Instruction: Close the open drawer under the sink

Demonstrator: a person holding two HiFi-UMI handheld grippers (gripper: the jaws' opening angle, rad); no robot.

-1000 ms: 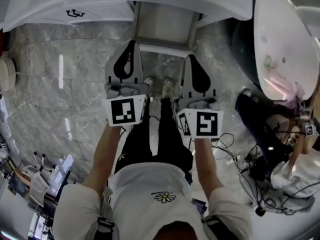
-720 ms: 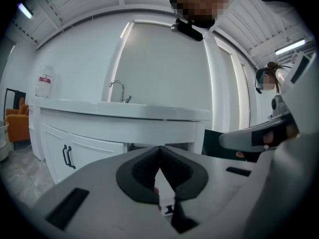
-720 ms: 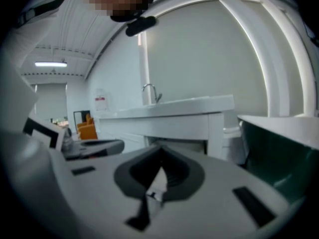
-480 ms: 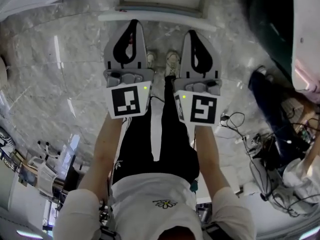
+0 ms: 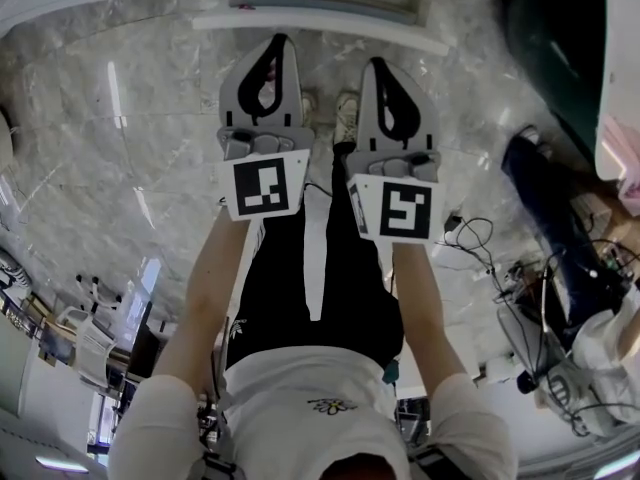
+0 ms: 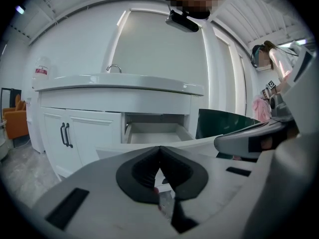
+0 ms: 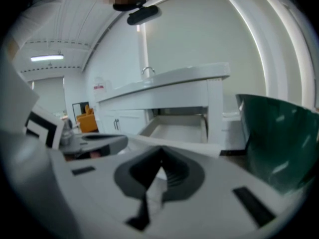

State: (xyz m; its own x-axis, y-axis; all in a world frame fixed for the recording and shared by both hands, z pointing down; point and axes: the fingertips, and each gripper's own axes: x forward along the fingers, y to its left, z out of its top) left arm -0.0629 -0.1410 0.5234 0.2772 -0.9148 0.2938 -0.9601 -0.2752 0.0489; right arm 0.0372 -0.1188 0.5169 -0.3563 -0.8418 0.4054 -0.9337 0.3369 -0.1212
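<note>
The open white drawer (image 5: 322, 21) juts from the vanity under the sink at the top of the head view, its front panel toward me. In the left gripper view its empty inside (image 6: 157, 133) shows below the sink counter (image 6: 119, 87); in the right gripper view the drawer (image 7: 182, 128) lies straight ahead. My left gripper (image 5: 275, 40) and right gripper (image 5: 378, 63) hang side by side just short of the front panel, not touching it. Both are shut and hold nothing; the jaws meet at the tips of the left gripper (image 6: 159, 154) and of the right gripper (image 7: 160, 156).
A dark green tub (image 7: 279, 143) stands right of the vanity. Cabinet doors with black handles (image 6: 65, 134) are left of the drawer. Cables (image 5: 470, 240), a dark bag (image 5: 550, 203) and a seated person (image 5: 600, 358) fill the floor at right. My shoes (image 5: 345, 120) are below the grippers.
Both grippers have sunk together and now sit closer to the drawer's front panel. The head view has dipped, so the drawer has slid to the frame's top. Both grippers stayed shut.
</note>
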